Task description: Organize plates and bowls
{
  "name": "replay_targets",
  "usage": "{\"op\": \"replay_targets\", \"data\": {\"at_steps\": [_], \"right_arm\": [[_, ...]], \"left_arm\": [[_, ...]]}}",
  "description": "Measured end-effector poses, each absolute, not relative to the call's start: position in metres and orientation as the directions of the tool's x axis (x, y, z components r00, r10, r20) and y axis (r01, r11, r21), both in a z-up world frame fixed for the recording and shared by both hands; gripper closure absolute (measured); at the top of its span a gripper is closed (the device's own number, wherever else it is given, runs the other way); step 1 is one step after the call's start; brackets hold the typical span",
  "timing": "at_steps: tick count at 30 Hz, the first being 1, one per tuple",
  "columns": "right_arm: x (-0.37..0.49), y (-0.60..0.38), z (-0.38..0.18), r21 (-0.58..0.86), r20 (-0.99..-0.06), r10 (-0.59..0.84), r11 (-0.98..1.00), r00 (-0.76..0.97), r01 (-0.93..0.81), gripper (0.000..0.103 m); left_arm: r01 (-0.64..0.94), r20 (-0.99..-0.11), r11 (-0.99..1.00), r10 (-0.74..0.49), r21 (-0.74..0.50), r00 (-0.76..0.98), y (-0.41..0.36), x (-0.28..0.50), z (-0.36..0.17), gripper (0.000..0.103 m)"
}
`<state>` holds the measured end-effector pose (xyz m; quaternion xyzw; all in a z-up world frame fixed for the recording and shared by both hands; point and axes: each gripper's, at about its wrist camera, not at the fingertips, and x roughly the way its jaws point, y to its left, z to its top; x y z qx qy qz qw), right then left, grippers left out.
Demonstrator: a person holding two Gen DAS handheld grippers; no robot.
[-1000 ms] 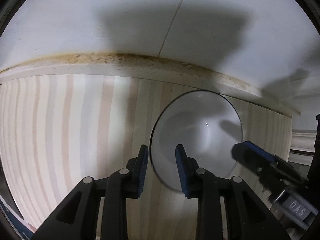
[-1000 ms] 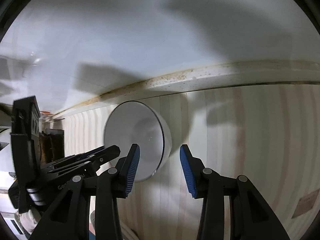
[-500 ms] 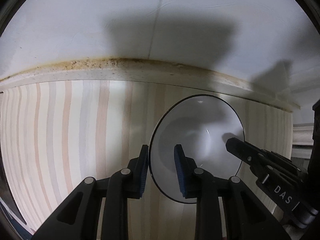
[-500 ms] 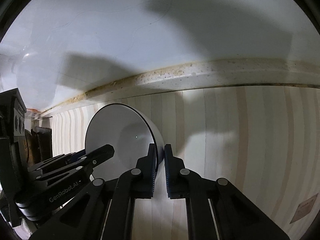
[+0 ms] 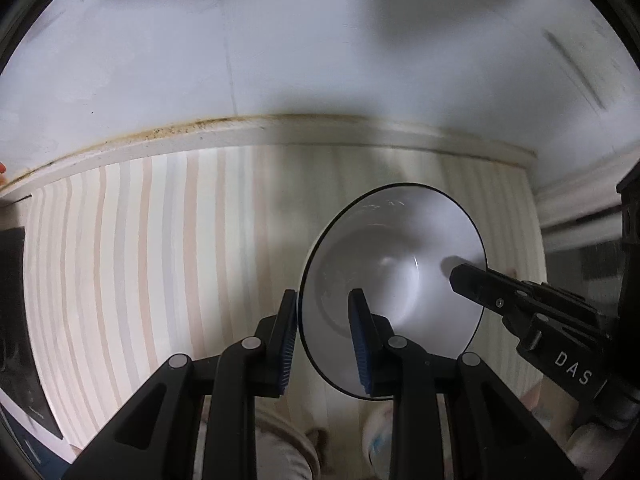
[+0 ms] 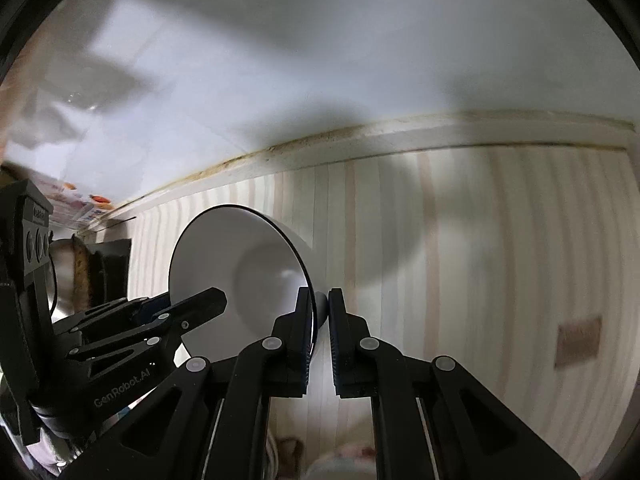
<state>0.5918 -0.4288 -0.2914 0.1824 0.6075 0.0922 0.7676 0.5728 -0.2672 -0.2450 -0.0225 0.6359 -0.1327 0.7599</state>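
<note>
I have the bowl [image 5: 394, 284] clamped at opposite rim edges, left fingers [image 5: 362, 344] on its left, right fingers [image 6: 304, 328] on its right, above the desk [image 5: 160, 248].

Lighting is dim and cool. Broad soft shadows fall across the white wall [image 5: 320, 60] above the striped counter [image 5: 140, 260], and a round shadow lies on the counter right of the bowl [image 6: 240, 264]. Both views are motion-blurred, most strongly on the counter stripes. A faint glare spot sits inside the bowl. Fisheye distortion bends the wall edge, and black vignetting rings each frame.
</note>
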Motion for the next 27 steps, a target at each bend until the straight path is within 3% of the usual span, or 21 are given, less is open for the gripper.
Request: {"op": "replay_targets", "data": {"at_steps": [10, 19, 27], "right_arm": [[0.481, -0.465, -0.267, 0.384, -0.906, 0.339, 0.911, 0.254, 0.151, 0.093], [0.408, -0.484, -0.297, 0.371, -0.923, 0.332, 0.903, 0.195, 0.217, 0.093], [0.393, -0.487, -0.326, 0.364, -0.930, 0.336, 0.897, 0.149, 0.251, 0.093]], "left_arm": [[0.273, -0.958, 0.931, -0.273, -0.241, 0.088, -0.292, 0.497, -0.242, 0.080], [0.336, -0.970, 0.913, -0.243, -0.232, -0.010, -0.314, 0.452, -0.272, 0.080], [0.377, -0.982, 0.907, -0.178, -0.188, -0.062, -0.330, 0.444, -0.299, 0.080]]}}
